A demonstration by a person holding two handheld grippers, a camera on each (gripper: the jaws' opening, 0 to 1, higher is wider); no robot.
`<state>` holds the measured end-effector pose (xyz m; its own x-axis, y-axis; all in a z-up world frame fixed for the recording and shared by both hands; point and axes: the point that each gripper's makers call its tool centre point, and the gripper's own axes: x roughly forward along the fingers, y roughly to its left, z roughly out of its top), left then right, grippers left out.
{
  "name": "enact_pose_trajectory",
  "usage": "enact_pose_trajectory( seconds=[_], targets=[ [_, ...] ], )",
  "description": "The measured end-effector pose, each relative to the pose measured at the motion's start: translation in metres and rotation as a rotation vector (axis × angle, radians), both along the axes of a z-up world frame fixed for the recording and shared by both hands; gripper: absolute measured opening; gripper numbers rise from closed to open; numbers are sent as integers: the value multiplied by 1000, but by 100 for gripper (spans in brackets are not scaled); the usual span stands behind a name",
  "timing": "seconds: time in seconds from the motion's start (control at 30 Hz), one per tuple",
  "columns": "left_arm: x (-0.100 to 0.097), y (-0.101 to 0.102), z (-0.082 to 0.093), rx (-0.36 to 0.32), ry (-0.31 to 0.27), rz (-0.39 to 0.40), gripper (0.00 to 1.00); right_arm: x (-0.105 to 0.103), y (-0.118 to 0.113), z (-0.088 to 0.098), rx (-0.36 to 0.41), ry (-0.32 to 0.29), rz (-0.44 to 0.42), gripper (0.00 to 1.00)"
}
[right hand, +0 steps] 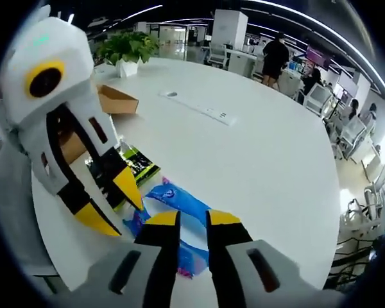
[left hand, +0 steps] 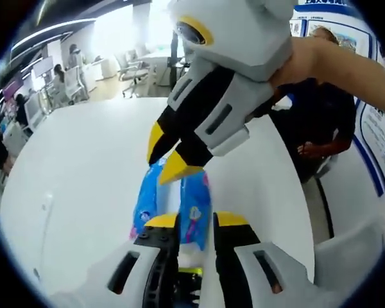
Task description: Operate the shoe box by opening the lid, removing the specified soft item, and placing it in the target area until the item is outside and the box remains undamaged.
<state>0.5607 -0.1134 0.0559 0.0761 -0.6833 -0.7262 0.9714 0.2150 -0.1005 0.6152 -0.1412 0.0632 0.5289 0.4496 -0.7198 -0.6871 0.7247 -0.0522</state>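
A soft blue pack (left hand: 194, 212) with a printed wrapper lies lengthwise between the jaws of my left gripper (left hand: 196, 221), which is shut on it. The right gripper (left hand: 165, 154) comes down from the upper right, and its yellow tips meet the pack's far end. In the right gripper view the same blue pack (right hand: 177, 197) runs into the narrow gap of my right gripper (right hand: 192, 219); I cannot make out whether those jaws press it. The left gripper (right hand: 114, 204) reaches in from the left. The brown cardboard box (right hand: 117, 99) sits open behind it.
The round white table (right hand: 256, 147) has a flush socket strip (right hand: 199, 108), a potted plant (right hand: 125, 45) at its far edge and a green-and-black packet (right hand: 138, 168) by the box. A person's arm (left hand: 346, 67) holds the right gripper. Office chairs and people stand beyond.
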Motion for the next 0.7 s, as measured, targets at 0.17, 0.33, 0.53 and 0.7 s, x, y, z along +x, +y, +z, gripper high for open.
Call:
enact_pose_trajectory(
  seconds=[0.17, 0.33, 0.53, 0.7],
  targets=[
    [-11, 23, 24, -55, 5, 69, 34, -10, 7, 16, 43, -7, -62, 26],
    [-17, 53, 40, -88, 21, 155, 42, -22, 21, 30, 80, -16, -90, 32],
    [-24, 89, 50, -105, 21, 229, 48, -36, 37, 38, 81, -17, -86, 38],
    [-29, 120, 58, -114, 19, 284, 54, -49, 52, 42, 85, -4, -71, 43]
  ],
)
